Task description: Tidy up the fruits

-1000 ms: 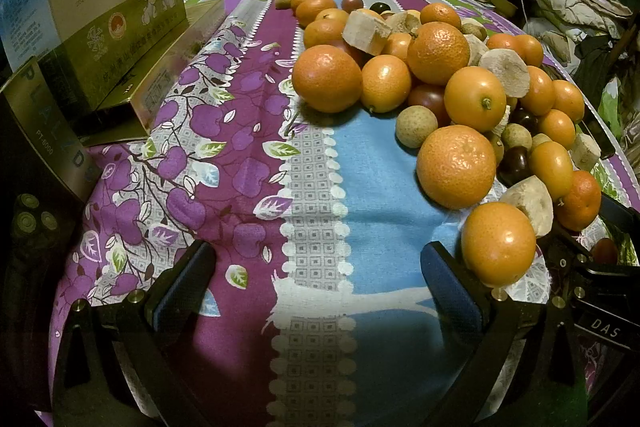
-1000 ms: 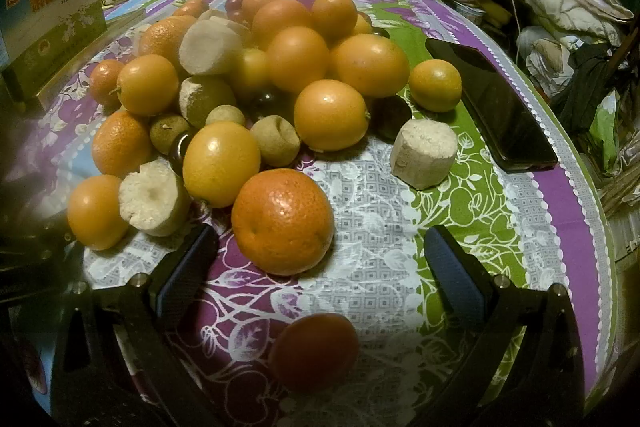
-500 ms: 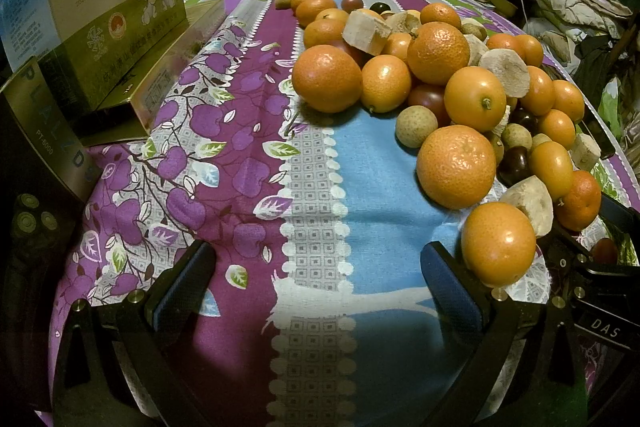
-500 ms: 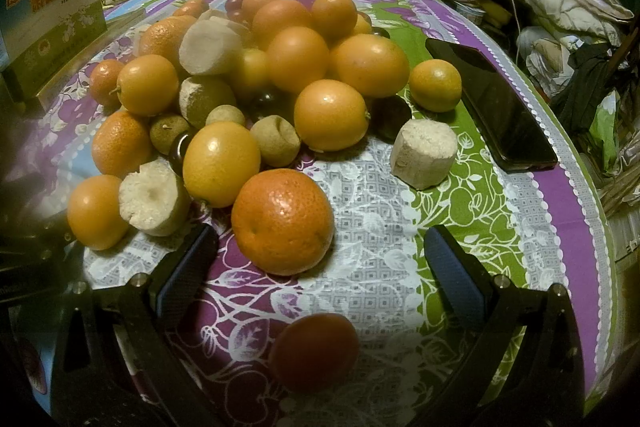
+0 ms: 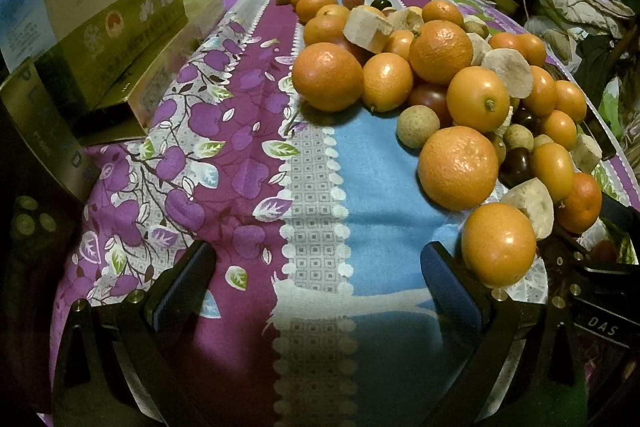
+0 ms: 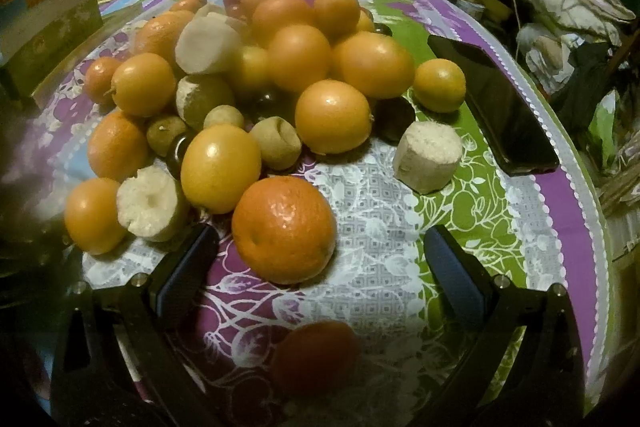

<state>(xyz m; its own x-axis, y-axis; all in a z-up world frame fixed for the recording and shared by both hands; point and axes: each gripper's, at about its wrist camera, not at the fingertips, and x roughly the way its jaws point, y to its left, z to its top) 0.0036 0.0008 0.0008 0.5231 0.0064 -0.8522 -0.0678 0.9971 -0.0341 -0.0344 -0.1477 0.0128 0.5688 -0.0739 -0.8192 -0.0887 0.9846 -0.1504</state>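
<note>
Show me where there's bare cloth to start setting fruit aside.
Bare cloth lies between the cardboard boxes and the fruit pile, ahead of the open left gripper. A smaller patch sits between the lone pale chunk, the phone and the open right gripper. The pile itself is packed.

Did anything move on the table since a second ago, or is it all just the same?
Nothing visibly changed. The left tool and the right tool both hang open over the tablecloth and hold nothing. The big orange sits just in front of the right tool, the fruit pile lies as it did, and the phone has not shifted.
</note>
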